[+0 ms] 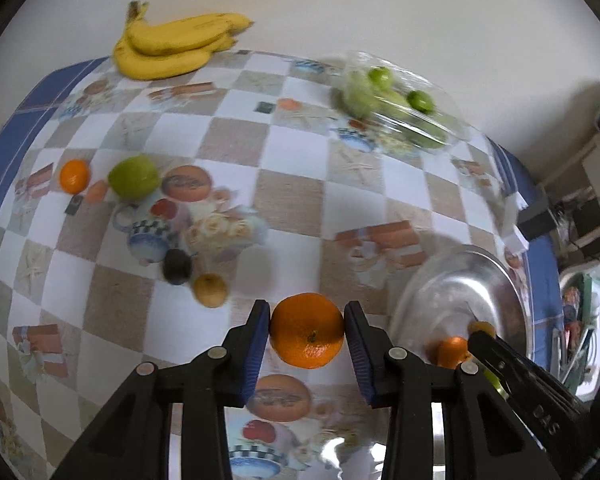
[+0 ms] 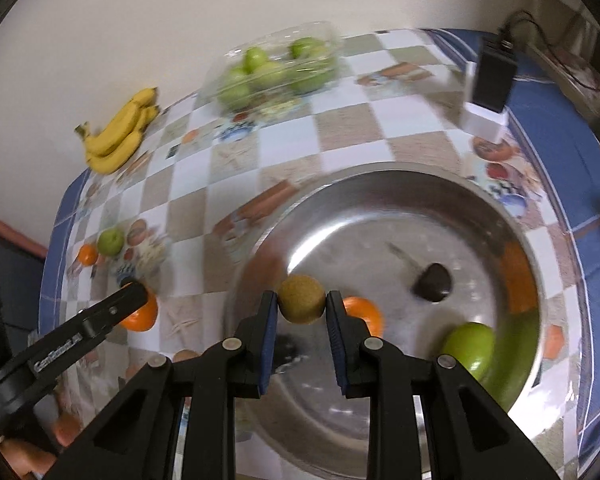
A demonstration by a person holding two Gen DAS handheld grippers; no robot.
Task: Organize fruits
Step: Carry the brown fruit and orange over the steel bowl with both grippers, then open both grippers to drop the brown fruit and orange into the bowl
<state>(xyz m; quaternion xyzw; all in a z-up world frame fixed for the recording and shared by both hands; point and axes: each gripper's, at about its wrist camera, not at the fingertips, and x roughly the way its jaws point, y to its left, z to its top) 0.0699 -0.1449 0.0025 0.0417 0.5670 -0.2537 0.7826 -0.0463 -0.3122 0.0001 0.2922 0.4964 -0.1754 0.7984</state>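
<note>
Left gripper (image 1: 307,330) clamped orange (image 1: 307,331) across widest middle, above surface (image 1: 288,196) near bowl (image 1: 511,280); rind likely firm, slightly slick. Right gripper (image 2: 301,305) held brown fruit (image 2: 301,299), seemingly light, over bowl's near rim.

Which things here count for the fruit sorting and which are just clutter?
Job: left gripper holding orange; right gripper holding kiwi; metal bowl; green apple; small orange; bananas.
Lying about: black box; tablecloth.

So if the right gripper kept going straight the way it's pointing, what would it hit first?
Probably the metal bowl: the right gripper, shut on a kiwi, points over its bare inner floor. Depth is unclear.
</note>
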